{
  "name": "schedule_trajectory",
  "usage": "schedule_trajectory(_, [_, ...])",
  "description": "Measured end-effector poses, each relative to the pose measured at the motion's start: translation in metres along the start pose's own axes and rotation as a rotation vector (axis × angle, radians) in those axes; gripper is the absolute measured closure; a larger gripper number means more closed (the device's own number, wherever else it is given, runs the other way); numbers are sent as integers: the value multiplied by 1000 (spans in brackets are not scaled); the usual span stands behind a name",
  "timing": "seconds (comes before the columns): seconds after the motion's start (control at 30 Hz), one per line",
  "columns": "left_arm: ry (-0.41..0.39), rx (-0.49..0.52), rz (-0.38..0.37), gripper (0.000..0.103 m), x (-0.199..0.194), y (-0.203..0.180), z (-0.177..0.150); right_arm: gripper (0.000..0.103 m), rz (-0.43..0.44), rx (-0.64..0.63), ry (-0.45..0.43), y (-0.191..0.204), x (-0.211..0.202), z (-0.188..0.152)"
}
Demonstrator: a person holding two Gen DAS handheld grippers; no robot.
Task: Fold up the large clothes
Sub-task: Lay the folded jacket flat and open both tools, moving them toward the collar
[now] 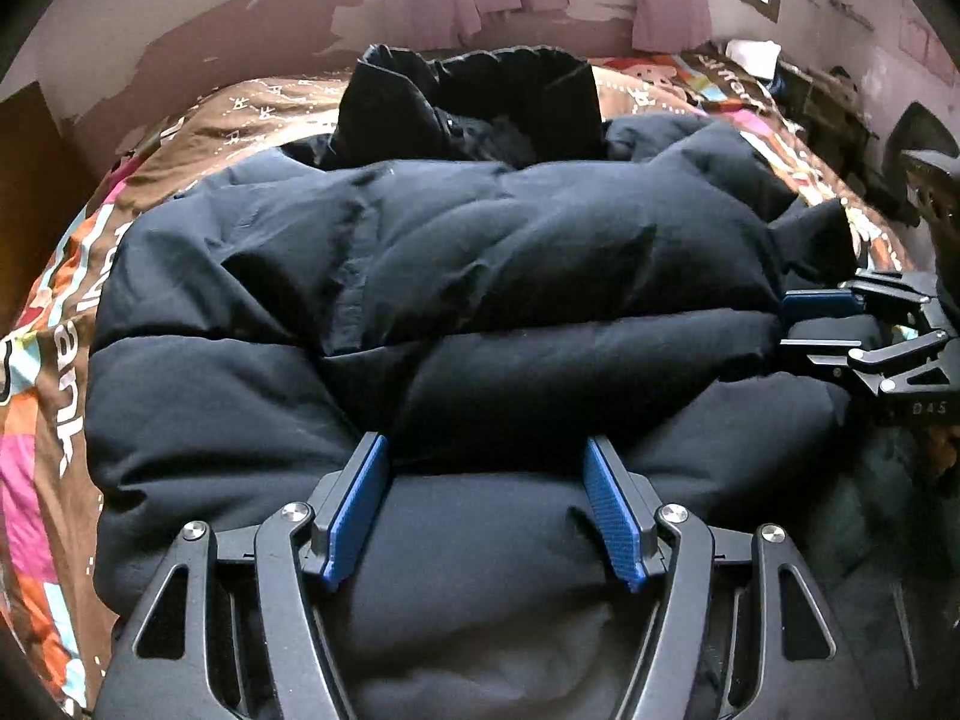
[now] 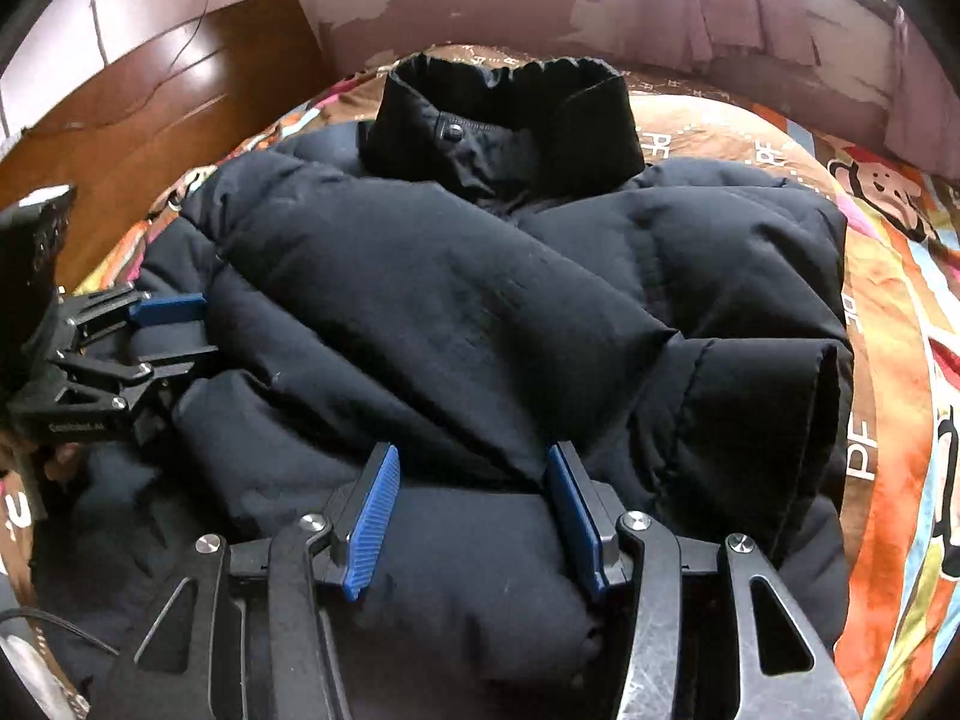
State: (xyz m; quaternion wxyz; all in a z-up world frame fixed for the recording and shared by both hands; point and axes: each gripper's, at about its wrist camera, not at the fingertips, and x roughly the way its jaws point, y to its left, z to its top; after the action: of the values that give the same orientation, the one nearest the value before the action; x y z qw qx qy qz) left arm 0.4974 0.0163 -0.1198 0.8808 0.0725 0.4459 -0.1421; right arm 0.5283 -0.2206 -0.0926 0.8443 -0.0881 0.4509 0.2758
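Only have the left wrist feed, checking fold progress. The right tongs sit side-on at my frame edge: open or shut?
Observer: The right tongs are open, straddling the near edge of the black puffer jacket.
Operator: Where does the top sleeve end?
Observer: The sleeve lies diagonally across the front. Its cuff reaches the jacket's side edge.
Operator: Any collar fastener?
Observer: A snap button shows on the upright collar.
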Motion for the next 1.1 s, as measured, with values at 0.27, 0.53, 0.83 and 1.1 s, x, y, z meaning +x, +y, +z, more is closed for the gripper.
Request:
schedule_trajectory(0.27, [7,31,32,43,8,-5,-6,54,-23,-55,10,5,10,-9])
schedule_trajectory(0.53, [2,32,29,43,8,-4,-7,54,-26,-59,-6,7,8,-9])
schedule_trajectory(0.83, [-26,-38,-59,43,-10,10,1,52,20,-27,-57,1,-6,-9])
schedule_trajectory(1.1, [-136,-188,128,43,-37,51,74,35,38,63,-202,-27,-40,35])
